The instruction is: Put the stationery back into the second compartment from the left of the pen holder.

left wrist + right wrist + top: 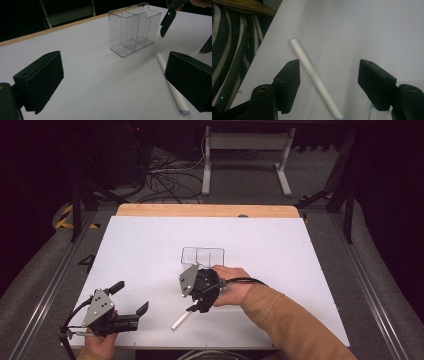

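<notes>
The right gripper [196, 306] is hanging over the white pen [181, 320], tilted down toward the person's edge of the white surface [280, 260]. Its jaws are spread wide with nothing between them. In the right gripper view they are straddling the pen [313, 77], one jaw on each side, neither touching it. This looks like the line-up for a pick, judging from how the jaws are bracketing the barrel across its width.

The pen is lying flat on the surface, near the clear divided container [202, 256] and on the person's side of it. Its long axis is running diagonally: one end is pointing toward the container, the other toward the person's edge and slightly to the left. Which end is the tip I cannot tell.

The container is standing upright and apparently empty, likely waiting as the place for the pen.

The left gripper [131, 301] is resting well to the left of the container, jaws open and empty, apparently parked out of the way.
</notes>
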`<state>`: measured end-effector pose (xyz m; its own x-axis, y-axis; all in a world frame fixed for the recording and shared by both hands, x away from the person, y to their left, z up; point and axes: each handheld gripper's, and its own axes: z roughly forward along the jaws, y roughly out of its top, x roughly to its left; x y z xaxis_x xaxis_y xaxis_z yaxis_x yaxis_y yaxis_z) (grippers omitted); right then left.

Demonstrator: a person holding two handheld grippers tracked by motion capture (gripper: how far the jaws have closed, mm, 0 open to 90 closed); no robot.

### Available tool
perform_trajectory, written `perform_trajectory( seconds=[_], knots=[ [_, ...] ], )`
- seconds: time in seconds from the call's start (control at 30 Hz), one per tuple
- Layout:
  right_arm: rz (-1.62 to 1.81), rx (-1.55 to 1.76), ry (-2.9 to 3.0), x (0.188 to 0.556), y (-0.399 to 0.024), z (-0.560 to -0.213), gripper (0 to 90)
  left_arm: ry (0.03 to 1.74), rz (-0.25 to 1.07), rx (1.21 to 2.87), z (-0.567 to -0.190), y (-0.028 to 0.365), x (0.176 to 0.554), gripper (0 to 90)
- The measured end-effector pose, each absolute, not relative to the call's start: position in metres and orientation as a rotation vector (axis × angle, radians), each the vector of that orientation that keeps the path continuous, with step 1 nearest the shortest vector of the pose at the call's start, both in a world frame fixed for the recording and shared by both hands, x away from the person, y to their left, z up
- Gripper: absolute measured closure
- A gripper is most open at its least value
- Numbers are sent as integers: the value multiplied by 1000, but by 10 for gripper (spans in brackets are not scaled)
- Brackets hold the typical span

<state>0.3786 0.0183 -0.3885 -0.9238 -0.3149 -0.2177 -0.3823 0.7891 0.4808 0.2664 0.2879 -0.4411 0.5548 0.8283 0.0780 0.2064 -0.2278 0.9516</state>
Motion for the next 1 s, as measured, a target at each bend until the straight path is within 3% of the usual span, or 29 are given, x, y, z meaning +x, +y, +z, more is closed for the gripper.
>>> perform_trajectory(
  seconds=[1.0],
  knots=[
    [567,-749,2982,393,41,-434,542,886,751,1729,-442,293,261,28]
  ],
)
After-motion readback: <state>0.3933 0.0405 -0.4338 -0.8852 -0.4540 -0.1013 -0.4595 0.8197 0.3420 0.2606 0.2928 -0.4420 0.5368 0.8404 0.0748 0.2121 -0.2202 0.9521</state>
